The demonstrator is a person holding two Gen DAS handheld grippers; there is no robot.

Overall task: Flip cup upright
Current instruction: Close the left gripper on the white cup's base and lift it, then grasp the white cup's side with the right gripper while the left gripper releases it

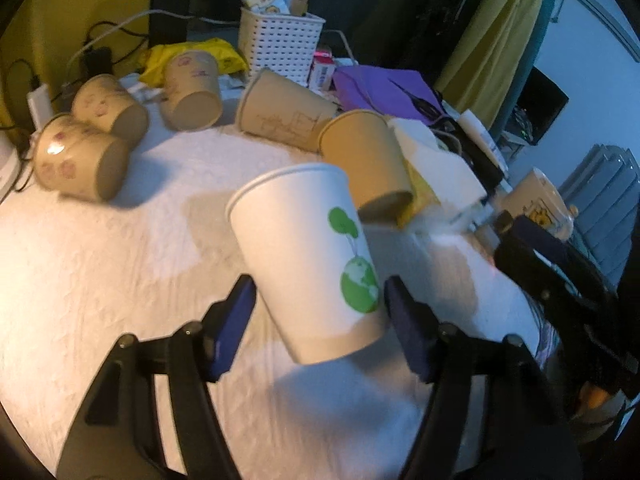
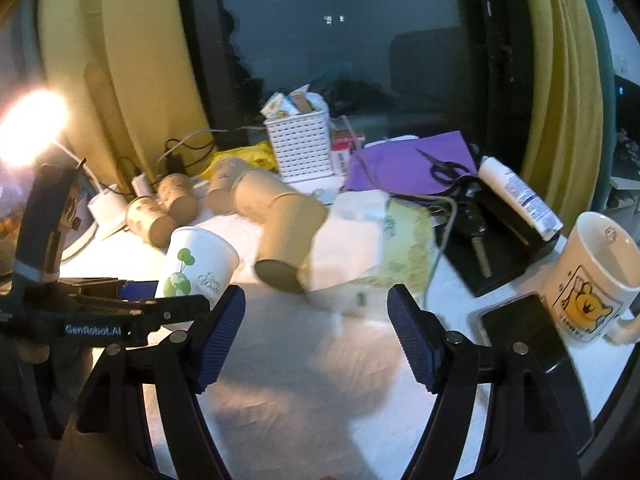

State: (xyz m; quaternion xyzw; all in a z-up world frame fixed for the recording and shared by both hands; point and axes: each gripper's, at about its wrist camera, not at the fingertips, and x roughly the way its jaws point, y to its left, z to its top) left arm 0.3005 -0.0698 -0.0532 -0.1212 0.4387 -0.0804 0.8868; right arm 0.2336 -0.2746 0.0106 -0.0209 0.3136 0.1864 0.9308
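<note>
A white paper cup [image 1: 308, 256] with a green globe print stands mouth-up and leaning between the fingers of my left gripper [image 1: 320, 300]. The jaws are open wider than the cup, with gaps on both sides. The same cup [image 2: 192, 268] shows in the right wrist view beside the left gripper's fingers [image 2: 132, 304]. My right gripper [image 2: 316, 312] is open and empty above the white cloth [image 2: 300, 380]. Several brown paper cups [image 1: 192, 88] lie on their sides behind.
A white basket [image 1: 280, 44] and purple paper [image 1: 380, 84] sit at the back. A tissue pack [image 2: 384, 248], a black box [image 2: 500, 232], a dark phone [image 2: 520, 332] and a bear mug [image 2: 592, 276] are to the right. A lamp [image 2: 28, 128] glares at left.
</note>
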